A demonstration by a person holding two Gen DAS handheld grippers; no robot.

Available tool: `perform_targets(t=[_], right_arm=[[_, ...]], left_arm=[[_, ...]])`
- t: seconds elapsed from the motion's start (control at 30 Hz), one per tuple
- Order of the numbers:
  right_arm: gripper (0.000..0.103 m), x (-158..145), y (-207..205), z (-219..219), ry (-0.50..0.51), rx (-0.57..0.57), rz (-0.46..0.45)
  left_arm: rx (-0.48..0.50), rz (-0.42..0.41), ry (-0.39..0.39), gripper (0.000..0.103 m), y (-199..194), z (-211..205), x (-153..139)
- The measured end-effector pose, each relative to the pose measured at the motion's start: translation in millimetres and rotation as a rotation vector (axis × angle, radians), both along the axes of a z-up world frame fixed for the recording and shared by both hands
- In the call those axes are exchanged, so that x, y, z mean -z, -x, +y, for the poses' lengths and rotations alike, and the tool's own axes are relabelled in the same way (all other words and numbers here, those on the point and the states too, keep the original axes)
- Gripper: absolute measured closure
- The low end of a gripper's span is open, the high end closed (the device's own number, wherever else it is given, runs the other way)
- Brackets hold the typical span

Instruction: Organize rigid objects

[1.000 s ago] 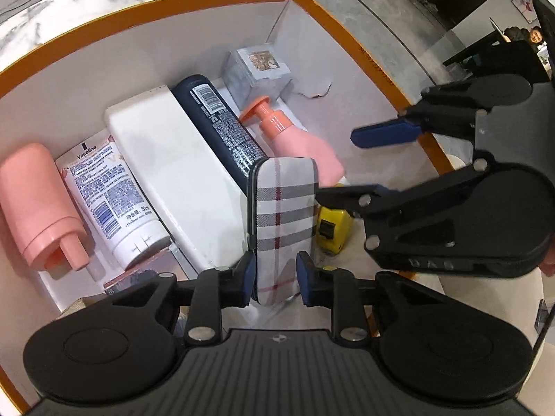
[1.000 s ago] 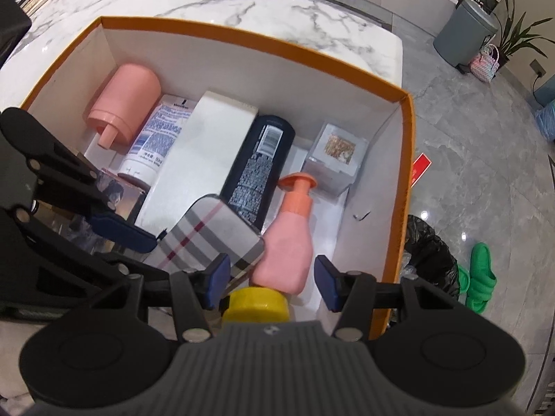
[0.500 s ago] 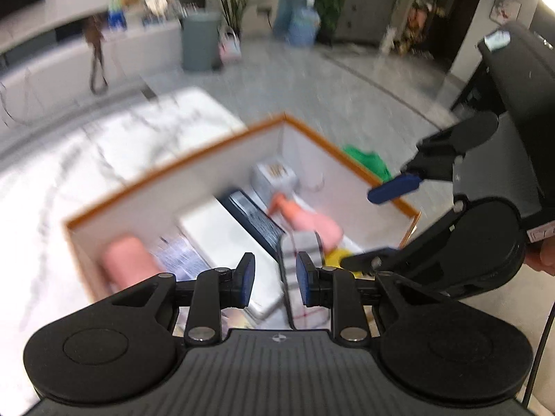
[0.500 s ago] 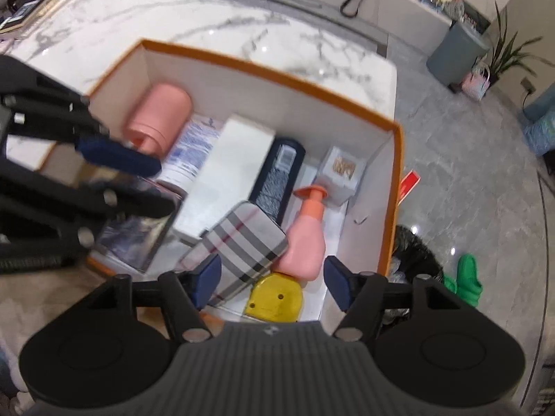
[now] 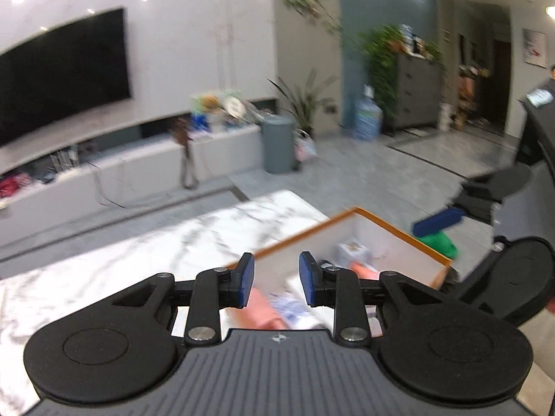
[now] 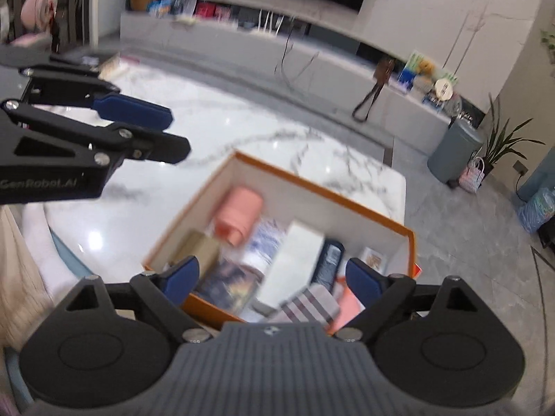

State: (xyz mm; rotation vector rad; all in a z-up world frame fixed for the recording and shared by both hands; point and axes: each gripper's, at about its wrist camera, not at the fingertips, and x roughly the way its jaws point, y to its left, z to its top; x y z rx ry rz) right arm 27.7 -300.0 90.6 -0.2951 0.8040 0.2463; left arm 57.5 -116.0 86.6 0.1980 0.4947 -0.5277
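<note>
An orange-rimmed white box [image 6: 322, 192] stands on the marble table [image 6: 215, 128], blurred in both views. Inside lie a pink bottle [image 6: 239, 215], a white carton [image 6: 295, 263], a dark bottle [image 6: 329, 263], a plaid case [image 6: 310, 303] and a pink pump bottle [image 6: 347, 306]. My right gripper [image 6: 274, 277] hovers above the box's near end, jaws opening wide, nothing between them. My left gripper [image 5: 278, 279] is raised over the near rim [image 5: 399, 233], jaws opening a little and holding nothing. It shows at upper left in the right wrist view, left gripper [image 6: 178, 131].
The table's right edge [image 6: 404, 187] drops to a grey tiled floor. Green slippers [image 5: 438, 242] lie beside the box. A grey bin [image 5: 279, 144], plants, a low cabinet [image 5: 121, 176] and a wall screen stand beyond. Cream cloth [image 6: 17, 277] is at the lower left.
Both grippers have risen and drawn back from the box. The left one let go of the plaid case, which now lies in the box. The right jaws have spread wider.
</note>
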Motion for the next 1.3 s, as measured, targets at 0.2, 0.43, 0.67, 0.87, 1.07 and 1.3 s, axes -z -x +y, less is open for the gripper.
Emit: perform_targets(t=[0.2,0.43,0.67,0.87,1.07,1.3], right_arm=[[0.013,4.9,22.6,14.0,-0.202,0.116,-0.130],[0.005,40.2,47.3,32.8,-0.293,0.315,-0.267],[0.003,90.9,51.1,54.3,-0.208,0.340,-0.271],[0.003,110.7,41.3,56.1,-0.187,0.334,-0.201],[0.003,117.0,36.9,51.6,-0.210,0.342,-0.165],[0.003,120.2,33.3,53.9,-0.189,0.345,-0.162]], left_arm=[[-0.180,-0.131,0.075,0.048,17.4,35.5,2.3],[-0.305,-0.164,0.142,0.023,34.0,50.9,33.0],[-0.401,-0.113,0.065,0.013,34.8,56.7,70.7],[-0.427,-0.014,0.007,0.011,37.2,70.8,91.0],[-0.437,0.107,-0.029,0.011,33.5,79.8,114.9],[-0.458,0.128,-0.026,0.011,37.5,83.0,119.8]])
